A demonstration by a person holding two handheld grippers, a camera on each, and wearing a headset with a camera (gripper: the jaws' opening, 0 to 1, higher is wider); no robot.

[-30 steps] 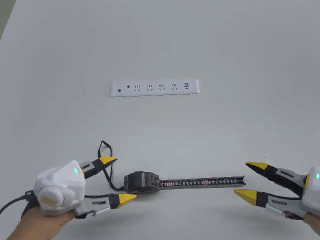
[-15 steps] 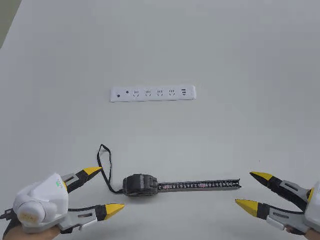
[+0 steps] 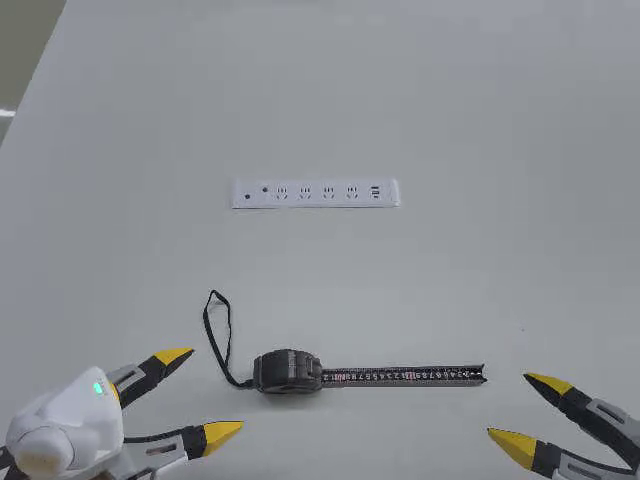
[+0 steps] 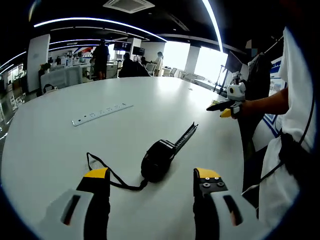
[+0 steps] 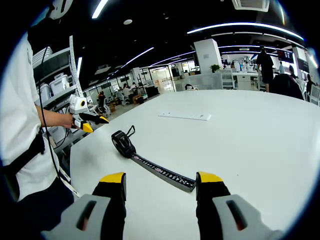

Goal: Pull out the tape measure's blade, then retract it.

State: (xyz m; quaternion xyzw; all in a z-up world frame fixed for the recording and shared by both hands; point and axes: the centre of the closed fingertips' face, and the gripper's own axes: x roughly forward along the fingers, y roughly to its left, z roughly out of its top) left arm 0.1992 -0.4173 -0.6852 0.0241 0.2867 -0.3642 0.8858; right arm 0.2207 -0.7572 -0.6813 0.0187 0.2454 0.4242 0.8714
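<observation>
A black tape measure (image 3: 287, 372) lies on the white table, its blade (image 3: 405, 376) pulled out to the right and lying flat; a black wrist strap (image 3: 217, 335) loops off its left side. My left gripper (image 3: 192, 395) is open, just left of the case and apart from it; the case (image 4: 157, 159) sits ahead of its jaws. My right gripper (image 3: 532, 412) is open, right of and nearer than the blade's tip, not touching it. The blade tip (image 5: 186, 184) lies between and just beyond the right jaws, the case (image 5: 122, 143) farther off.
A white power strip (image 3: 316, 192) lies further back on the table (image 3: 450, 120), also seen as the power strip (image 4: 101, 114) and power strip (image 5: 185, 116). The table's near edge runs close to both grippers. People stand at benches far behind.
Both grippers have drawn back toward me, away from the tape measure, staying open. The tape measure and its extended blade have stayed put; the head camera tilted.
</observation>
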